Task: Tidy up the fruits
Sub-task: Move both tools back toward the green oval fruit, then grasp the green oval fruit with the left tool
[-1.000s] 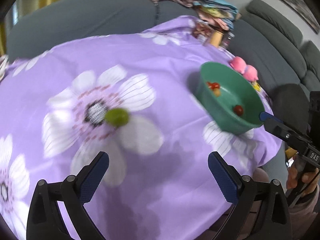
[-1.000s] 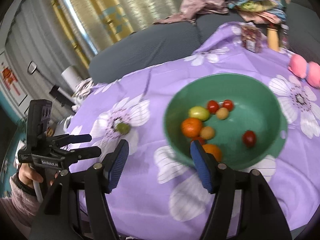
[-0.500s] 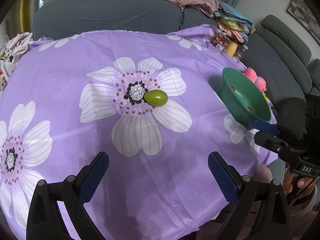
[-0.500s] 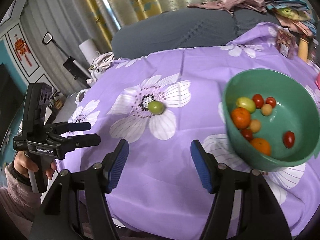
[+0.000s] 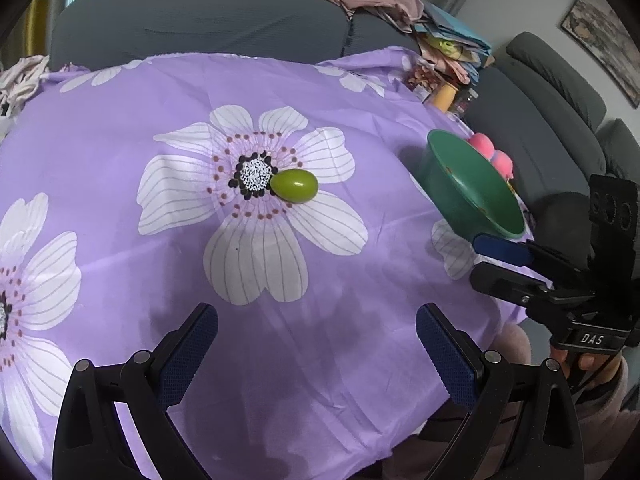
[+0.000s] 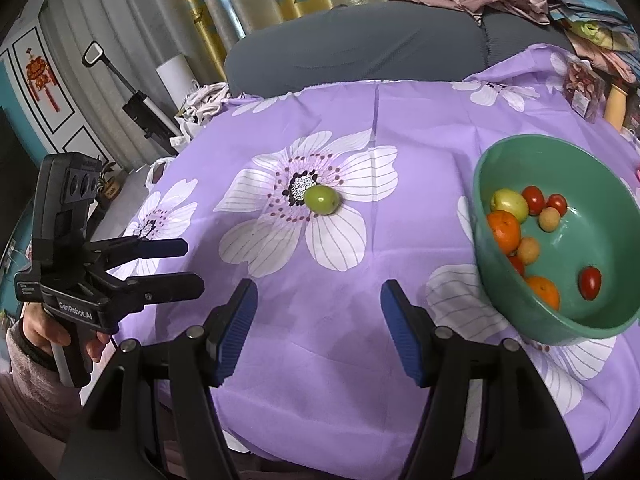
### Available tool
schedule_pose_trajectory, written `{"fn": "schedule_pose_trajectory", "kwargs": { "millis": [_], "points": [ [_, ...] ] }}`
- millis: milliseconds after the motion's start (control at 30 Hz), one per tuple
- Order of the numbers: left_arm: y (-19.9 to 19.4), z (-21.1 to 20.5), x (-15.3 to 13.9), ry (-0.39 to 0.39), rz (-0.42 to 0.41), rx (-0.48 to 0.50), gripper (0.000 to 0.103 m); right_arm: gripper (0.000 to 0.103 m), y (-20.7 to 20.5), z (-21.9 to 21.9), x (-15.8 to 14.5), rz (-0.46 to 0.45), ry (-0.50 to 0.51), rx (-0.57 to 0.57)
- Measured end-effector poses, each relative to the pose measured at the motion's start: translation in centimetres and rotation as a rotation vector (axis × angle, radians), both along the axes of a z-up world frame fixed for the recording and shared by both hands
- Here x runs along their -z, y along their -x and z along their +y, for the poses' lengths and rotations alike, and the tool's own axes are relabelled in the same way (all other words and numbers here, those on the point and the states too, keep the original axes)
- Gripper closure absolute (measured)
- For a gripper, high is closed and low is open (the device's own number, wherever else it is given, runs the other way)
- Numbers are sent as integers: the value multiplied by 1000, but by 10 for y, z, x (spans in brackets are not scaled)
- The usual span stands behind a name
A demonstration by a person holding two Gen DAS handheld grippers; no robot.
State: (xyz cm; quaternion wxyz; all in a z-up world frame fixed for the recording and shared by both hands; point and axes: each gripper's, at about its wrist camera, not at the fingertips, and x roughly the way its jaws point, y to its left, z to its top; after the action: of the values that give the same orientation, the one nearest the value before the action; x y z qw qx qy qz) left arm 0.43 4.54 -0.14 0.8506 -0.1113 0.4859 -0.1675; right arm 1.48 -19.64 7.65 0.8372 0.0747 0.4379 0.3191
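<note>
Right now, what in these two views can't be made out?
- Left wrist view: the green bowl's contents, hidden behind its near wall.
- Right wrist view: the bowl's right rim, cut off by the frame edge.
- Both views: the green fruit's underside, against the purple tablecloth.

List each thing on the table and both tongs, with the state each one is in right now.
Green fruit: loose on the cloth, outside the bowl.
Bowl: upright, holding several fruits.
Left tongs: open, empty.
Right tongs: open, empty.
</note>
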Motion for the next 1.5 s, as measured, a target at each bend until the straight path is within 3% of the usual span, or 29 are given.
{"fn": "schedule_pose_trajectory", "kwargs": {
  "millis": [667, 1167, 1500],
  "points": [
    [-11, 7, 10, 29, 28, 9, 4, 38, -16, 25, 20, 44, 27, -40],
    [-51, 2, 4, 24, 30, 29, 4, 38, -48, 36, 38, 75, 9, -46],
    [-95, 2, 10, 123, 99, 18, 4, 38, -78, 57, 50, 94, -7, -79]
  ]
}}
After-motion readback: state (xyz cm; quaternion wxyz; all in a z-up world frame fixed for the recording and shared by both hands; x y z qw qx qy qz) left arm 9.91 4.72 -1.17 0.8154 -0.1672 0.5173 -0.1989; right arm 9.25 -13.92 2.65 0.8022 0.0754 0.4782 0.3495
